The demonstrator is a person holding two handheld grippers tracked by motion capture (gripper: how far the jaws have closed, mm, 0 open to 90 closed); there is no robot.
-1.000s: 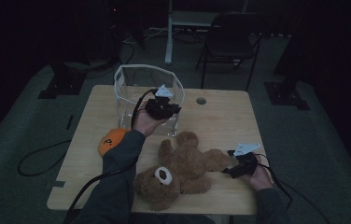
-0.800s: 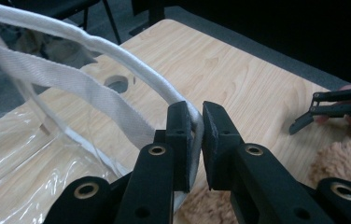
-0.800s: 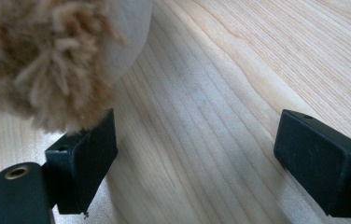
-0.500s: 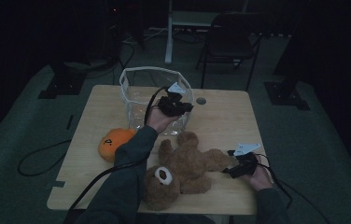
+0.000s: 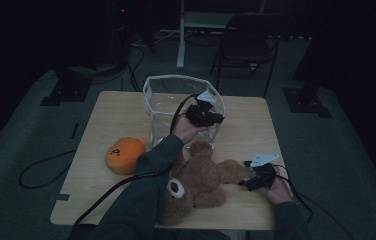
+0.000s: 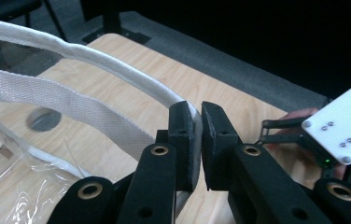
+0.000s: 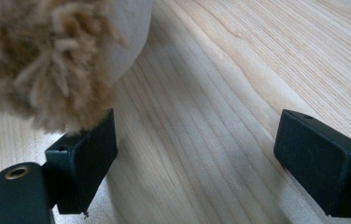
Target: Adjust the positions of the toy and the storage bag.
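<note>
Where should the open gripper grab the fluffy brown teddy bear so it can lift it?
Probably the brown plush teddy bear is best gripped by the outstretched paw nearest the right gripper, coming from the table's right side. That limb is narrow and soft, so it fits between the wide-open jaws, whereas the body looks too bulky.

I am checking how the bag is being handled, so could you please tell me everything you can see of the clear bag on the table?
The clear bag is a see-through plastic tote with white woven trim along its rim and a white webbing handle. It stands upright and open-mouthed at the back middle of the wooden table, its plastic crinkled. The left gripper is shut on the rim's white edging at the bag's right side. The teddy bear lies just in front of it.
</note>
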